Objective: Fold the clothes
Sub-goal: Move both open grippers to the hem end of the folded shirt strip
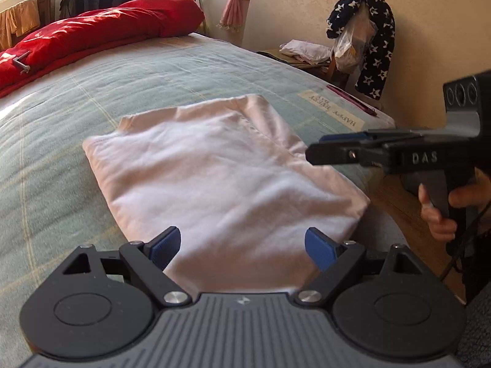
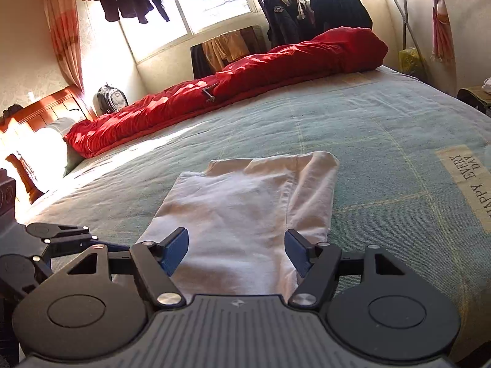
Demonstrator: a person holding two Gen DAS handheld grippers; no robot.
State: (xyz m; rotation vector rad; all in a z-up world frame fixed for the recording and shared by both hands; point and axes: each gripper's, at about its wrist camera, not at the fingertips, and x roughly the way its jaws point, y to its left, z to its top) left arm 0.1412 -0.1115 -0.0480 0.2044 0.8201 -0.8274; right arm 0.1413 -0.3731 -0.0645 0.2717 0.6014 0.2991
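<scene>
Both the left gripper [image 1: 242, 245] and right gripper [image 2: 236, 251] hover open and empty over the folded garment [image 1: 221, 171] near the bed [image 1: 76, 98] edge; next, pinch matching corners evenly.

a wide bed [image 2: 353, 116] with a pale green checked cover fills the room, a red quilt [image 2: 233, 86] bunched along its far side. sunlight pours through the window [image 2: 214, 3]. cream wall [image 1: 414, 15], wooden headboard [image 2: 46, 107], a clothes rack [image 2: 322, 6].

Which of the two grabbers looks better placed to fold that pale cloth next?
Probably neither: the left gripper and right gripper both hang open over the near end of the folded garment.
</scene>
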